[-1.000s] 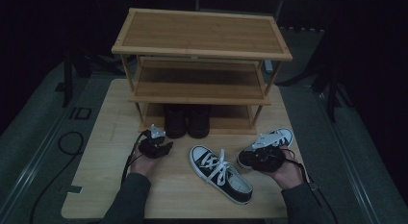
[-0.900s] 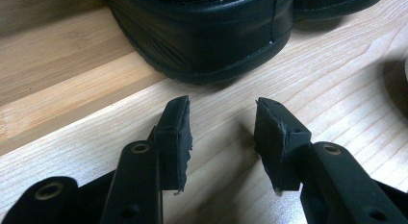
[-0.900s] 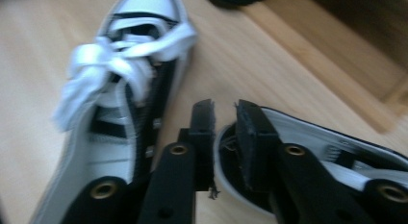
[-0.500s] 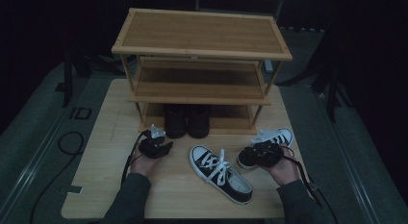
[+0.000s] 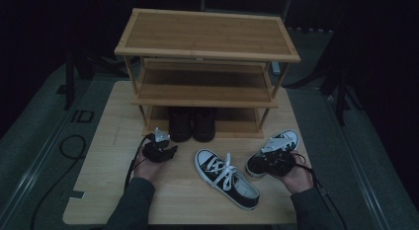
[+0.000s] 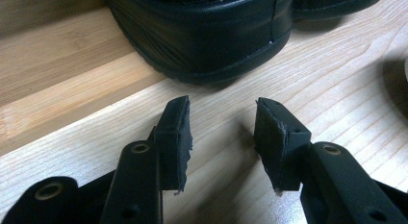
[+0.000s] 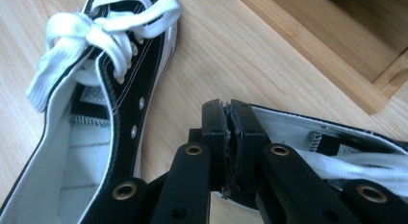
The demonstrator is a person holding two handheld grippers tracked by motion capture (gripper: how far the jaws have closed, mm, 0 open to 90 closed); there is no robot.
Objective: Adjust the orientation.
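Observation:
Two black-and-white sneakers lie on the wooden table (image 5: pixel 113 190) in front of a shoe rack (image 5: pixel 207 37). My right gripper (image 5: pixel 271 160) (image 7: pixel 228 113) has just been closing and is shut on the collar edge of the right-hand sneaker (image 5: pixel 284 141) (image 7: pixel 337 147), with its canvas pinched between the pads. The other sneaker (image 5: pixel 227 178) (image 7: pixel 106 113) lies loose in the middle, laces up. My left gripper (image 5: pixel 168 152) (image 6: pixel 222 132) rests open on the table with nothing between its jaws. It points at the toe of a black shoe (image 6: pixel 202 36).
A pair of black shoes (image 5: pixel 191 124) stands on the rack's bottom shelf (image 6: pixel 57 65); the two shelves above are bare. Cables trail from both grippers toward the table's front. Dark floor surrounds the table.
The right hand has edged in onto the right-hand sneaker's heel end. The left hand and the middle sneaker have not moved.

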